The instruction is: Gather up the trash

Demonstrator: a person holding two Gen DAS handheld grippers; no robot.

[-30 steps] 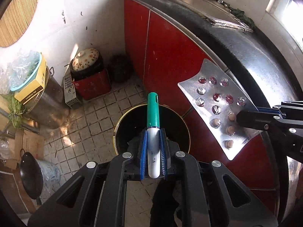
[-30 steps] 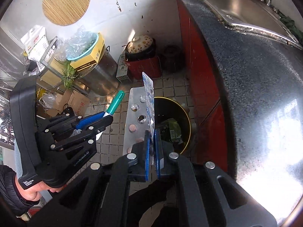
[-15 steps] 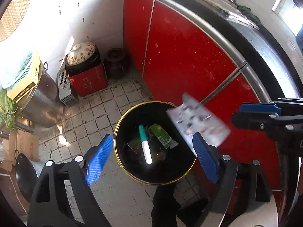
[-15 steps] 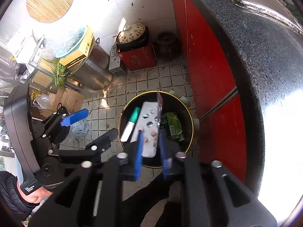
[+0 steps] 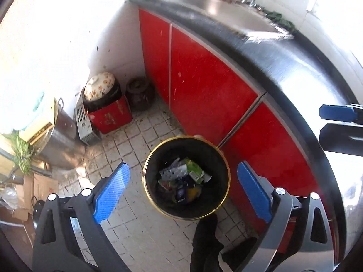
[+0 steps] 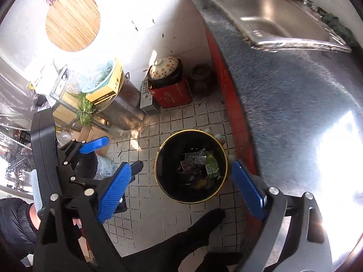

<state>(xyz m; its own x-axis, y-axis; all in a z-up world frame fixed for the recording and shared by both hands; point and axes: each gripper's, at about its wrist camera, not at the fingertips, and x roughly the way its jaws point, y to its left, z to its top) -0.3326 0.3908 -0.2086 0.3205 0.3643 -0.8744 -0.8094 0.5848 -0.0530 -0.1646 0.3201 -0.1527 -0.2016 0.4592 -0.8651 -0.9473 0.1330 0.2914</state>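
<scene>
A black trash bin with a gold rim [image 5: 148, 195] stands on the tiled floor beside the red cabinet; it also shows in the right wrist view [image 6: 158, 176]. Trash lies inside it, among it a green wrapper [image 5: 194, 170] and the silver pill blister [image 6: 194, 159]. My left gripper [image 5: 182, 188] is open and empty, high above the bin. My right gripper [image 6: 181, 188] is open and empty, also above the bin. The left gripper's blue fingers [image 6: 94, 144] show at the left of the right wrist view.
Red cabinet doors [image 5: 204, 86] under a dark counter [image 6: 283, 90] with a steel sink [image 6: 272, 15]. A red box with a floral-lidded pot [image 5: 106, 108], a dark jar [image 5: 138, 93] and a steel pot [image 6: 122, 108] crowd the far corner. My dark shoe [image 5: 204, 238] is below.
Both grippers opened. The green-capped marker and the pill blister dropped into the bin. Both grippers then rose higher above it.
</scene>
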